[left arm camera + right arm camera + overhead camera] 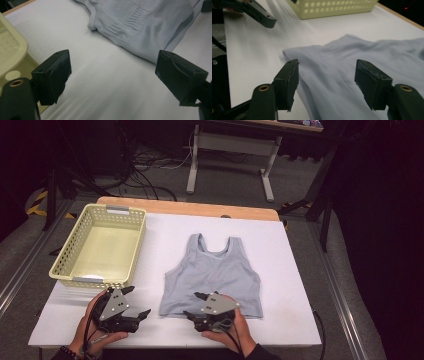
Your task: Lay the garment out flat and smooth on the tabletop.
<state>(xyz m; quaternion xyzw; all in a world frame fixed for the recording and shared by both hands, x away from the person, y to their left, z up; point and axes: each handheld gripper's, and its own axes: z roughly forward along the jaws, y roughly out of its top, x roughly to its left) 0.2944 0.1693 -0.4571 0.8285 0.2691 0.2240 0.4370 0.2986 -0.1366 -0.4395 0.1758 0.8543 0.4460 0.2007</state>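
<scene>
A pale grey-blue sleeveless top (212, 270) lies flat on the white table cover, straps toward the far side. My left gripper (140, 301) rests at the front left, between the basket and the top's lower left corner. In the left gripper view its jaws stand wide apart around bare cover, gripper (112, 75) open, with the top's ribbed hem (140, 22) just ahead. My right gripper (191, 304) sits at the top's lower hem, pointing left. In the right gripper view it (327, 80) is open, jaws spread over the cloth (352, 57) near its corner, with nothing pinched.
A pale yellow perforated basket (67, 252) stands empty at the left of the table, close behind my left gripper. The table's wooden far edge (200, 209) shows beyond the white cover. Floor cables and a desk frame lie past the table.
</scene>
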